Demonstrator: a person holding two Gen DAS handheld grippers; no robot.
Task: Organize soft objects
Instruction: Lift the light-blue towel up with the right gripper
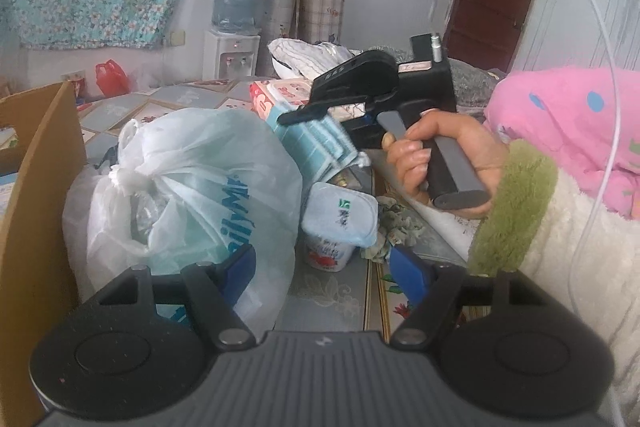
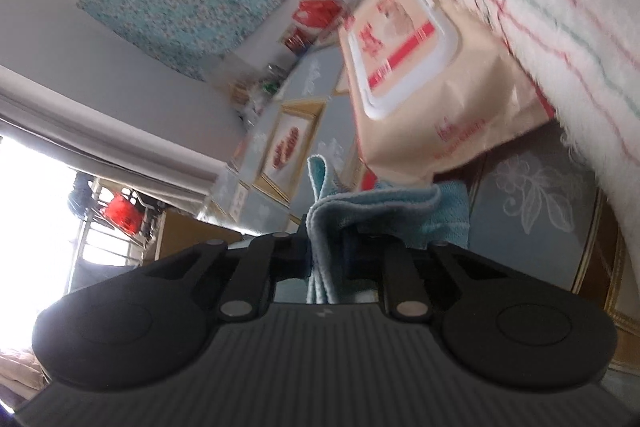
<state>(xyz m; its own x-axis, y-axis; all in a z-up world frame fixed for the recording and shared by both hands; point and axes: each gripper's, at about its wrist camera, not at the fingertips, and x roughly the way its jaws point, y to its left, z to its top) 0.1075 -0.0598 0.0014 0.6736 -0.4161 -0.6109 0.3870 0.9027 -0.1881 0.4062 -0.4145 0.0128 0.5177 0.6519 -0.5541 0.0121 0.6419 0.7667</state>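
Folded blue cloth (image 2: 384, 211) on the patterned tabletop (image 2: 532, 195), pinched tight between the closed right gripper (image 2: 326, 251). Just beyond, touching: beige wet-wipes pack (image 2: 420, 67) under a striped towel (image 2: 560, 27). Left gripper (image 1: 324, 267) spread open, empty, beside a knotted plastic bag (image 1: 192, 179) and yogurt cup (image 1: 336, 223).

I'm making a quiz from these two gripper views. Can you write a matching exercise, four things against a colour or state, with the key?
Things:
1. right gripper
2. left gripper
3. plastic bag
4. cardboard box

States:
A. knotted at the top
B. brown, standing at the left edge
C. open, nothing between its fingers
D. shut on a blue cloth

Pairs: 1-D, 2-C, 3-A, 4-B
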